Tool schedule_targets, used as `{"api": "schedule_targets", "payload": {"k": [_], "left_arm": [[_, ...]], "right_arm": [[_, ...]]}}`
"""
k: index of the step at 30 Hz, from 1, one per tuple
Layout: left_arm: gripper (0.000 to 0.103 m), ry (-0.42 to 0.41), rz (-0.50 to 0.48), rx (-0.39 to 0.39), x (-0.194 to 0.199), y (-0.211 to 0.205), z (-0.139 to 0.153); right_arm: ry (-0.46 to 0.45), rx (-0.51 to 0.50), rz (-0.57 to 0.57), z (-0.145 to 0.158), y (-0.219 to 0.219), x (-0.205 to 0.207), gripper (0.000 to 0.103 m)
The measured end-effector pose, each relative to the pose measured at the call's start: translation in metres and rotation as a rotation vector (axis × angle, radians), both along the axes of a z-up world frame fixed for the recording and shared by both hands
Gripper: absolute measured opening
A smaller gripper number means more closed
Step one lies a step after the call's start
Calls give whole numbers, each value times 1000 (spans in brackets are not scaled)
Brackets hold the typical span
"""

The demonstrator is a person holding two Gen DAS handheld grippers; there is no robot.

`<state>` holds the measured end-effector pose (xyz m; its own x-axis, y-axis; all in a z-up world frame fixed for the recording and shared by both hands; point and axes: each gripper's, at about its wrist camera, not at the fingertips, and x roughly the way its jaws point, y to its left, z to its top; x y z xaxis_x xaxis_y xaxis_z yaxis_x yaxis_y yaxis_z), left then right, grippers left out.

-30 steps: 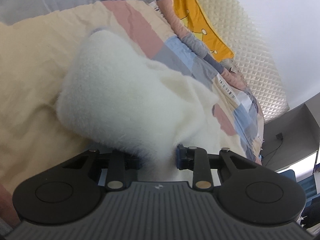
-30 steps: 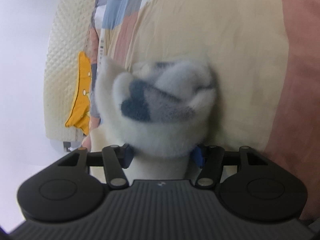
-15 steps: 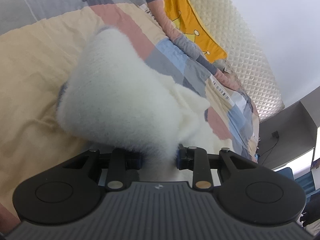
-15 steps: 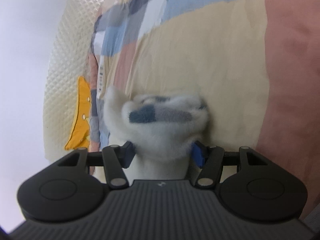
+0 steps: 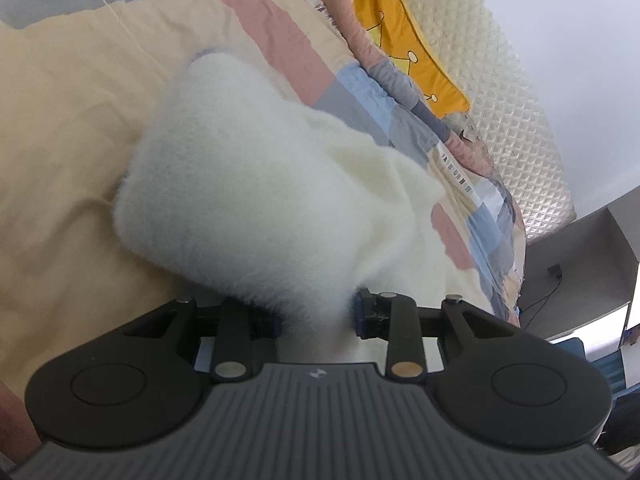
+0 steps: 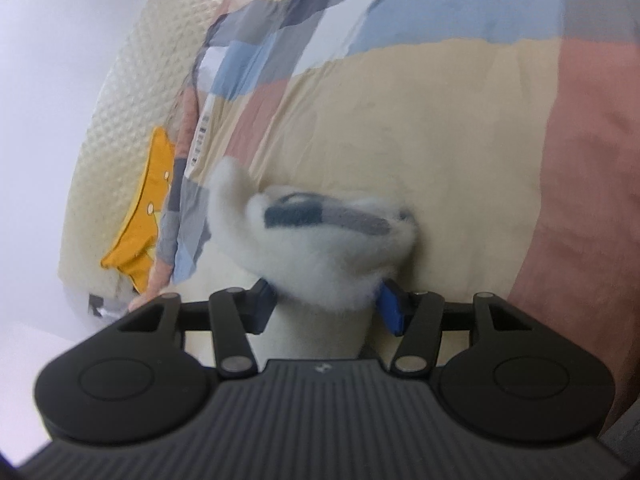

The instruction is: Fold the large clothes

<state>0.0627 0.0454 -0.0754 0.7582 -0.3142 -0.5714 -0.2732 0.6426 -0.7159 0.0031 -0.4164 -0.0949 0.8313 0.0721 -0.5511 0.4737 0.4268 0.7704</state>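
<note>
I see a patchwork bedcover (image 5: 80, 128) spread across the bed; a yellow cushion (image 5: 404, 36) lies at its far edge, against the cream quilted headboard (image 5: 516, 120).

- We find the pads of the left gripper (image 5: 318, 314) buried in the white fleece garment (image 5: 248, 196); contact unseen.
- We note the whole right wrist view blurred; the garment's dark patch (image 6: 294, 216) is unreadable.
- The yellow cushion (image 6: 140, 232) is partly covered by the patchwork duvet (image 6: 420, 128).
</note>
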Motion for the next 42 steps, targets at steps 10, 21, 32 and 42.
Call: {"api": "schedule_targets", "payload": {"k": [10,21,32,42], "left_arm": [[41,14,-6,-9,-4,1,-3],[70,115,5,-84,-4,-3,-21],[71,91,33,-72,12,-9,-33],[43,3,25,50,4,-25,-19]], "right_arm": [[40,78,154,-14,21,8,81],[18,162,134,-27,19,13,81],[-20,146,175,-27,24,27,74],[-47,65,195,-19,29,25,52]]}}
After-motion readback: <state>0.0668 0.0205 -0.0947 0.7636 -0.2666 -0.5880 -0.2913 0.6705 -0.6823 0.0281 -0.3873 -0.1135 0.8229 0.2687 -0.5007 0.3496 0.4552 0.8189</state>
